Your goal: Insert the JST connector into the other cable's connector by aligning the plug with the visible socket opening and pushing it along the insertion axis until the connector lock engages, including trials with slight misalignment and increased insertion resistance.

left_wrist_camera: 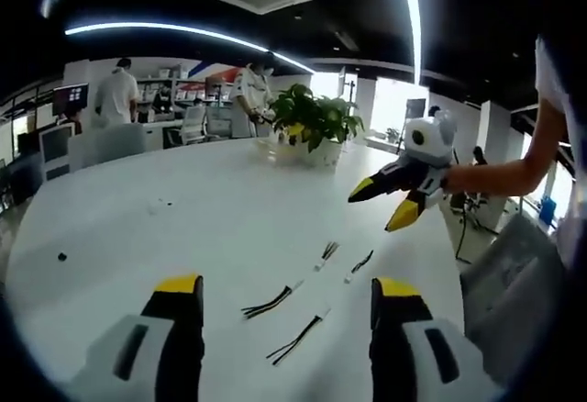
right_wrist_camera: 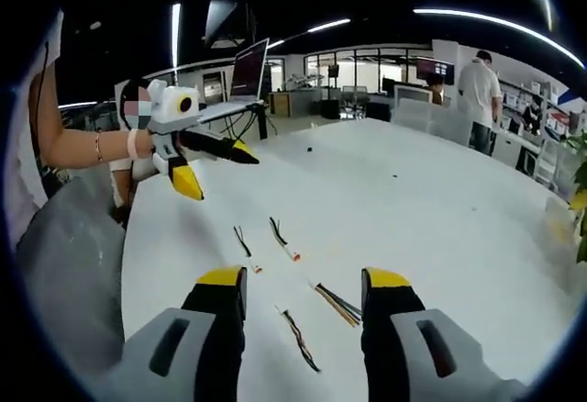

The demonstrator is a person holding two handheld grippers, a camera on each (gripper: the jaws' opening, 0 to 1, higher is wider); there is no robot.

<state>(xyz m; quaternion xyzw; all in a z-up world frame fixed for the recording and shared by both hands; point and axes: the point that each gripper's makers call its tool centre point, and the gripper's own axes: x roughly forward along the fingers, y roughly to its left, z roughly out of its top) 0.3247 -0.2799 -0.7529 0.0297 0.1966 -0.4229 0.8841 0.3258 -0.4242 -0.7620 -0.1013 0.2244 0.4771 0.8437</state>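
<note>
Four short cables [left_wrist_camera: 301,306] lie loose on the white table [left_wrist_camera: 183,228], lower centre of both views. Left gripper [left_wrist_camera: 286,296] and right gripper [right_wrist_camera: 304,283] hover spread, empty. Nothing's picked yet: next, each must descend and pinch a connector end.

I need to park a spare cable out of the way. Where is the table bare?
The white table is bare between the cable pieces and the potted plant, apart from small dark specks. It is crowded just ahead of the left gripper, where four pieces lie.
</note>
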